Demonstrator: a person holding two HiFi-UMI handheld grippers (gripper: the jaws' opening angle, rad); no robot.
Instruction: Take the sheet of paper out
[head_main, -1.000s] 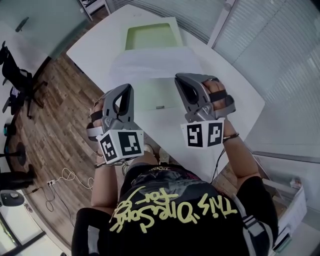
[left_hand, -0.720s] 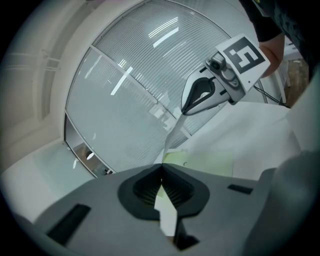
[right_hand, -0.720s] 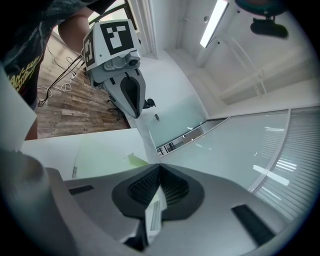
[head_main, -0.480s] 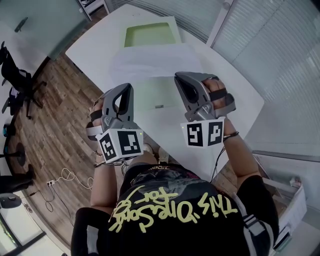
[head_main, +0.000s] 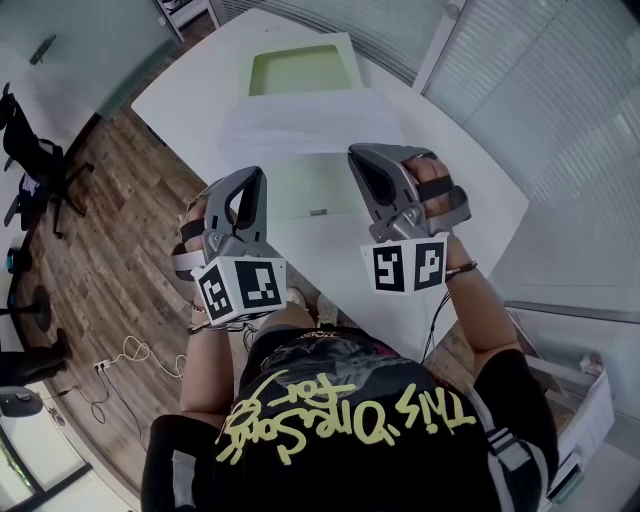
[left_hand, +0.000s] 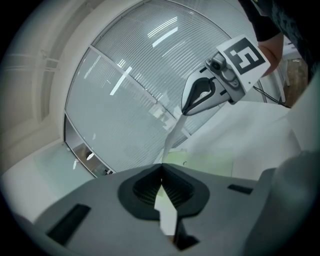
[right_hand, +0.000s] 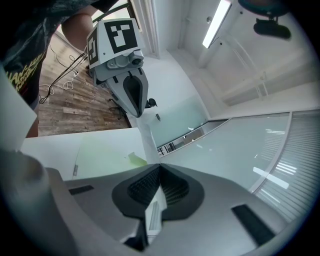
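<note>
A white sheet of paper (head_main: 300, 125) is stretched between my two grippers above a pale green folder (head_main: 300, 68) that lies open on the white table (head_main: 190, 90). My left gripper (head_main: 252, 172) is shut on the sheet's near left edge and my right gripper (head_main: 358, 155) is shut on its near right edge. In the left gripper view the sheet (left_hand: 172, 135) runs edge-on from my shut jaws (left_hand: 161, 167) up to the right gripper (left_hand: 200, 97). The right gripper view shows the sheet (right_hand: 148, 140) rising from the shut jaws (right_hand: 160, 167) to the left gripper (right_hand: 131, 95).
The folder's near half (head_main: 315, 190) has a small clip at its front edge. Wooden floor (head_main: 110, 250) with cables and office chairs (head_main: 35, 160) lies to the left of the table. Slatted glass walls (head_main: 560, 120) close the right side, and a box (head_main: 585, 400) stands at the lower right.
</note>
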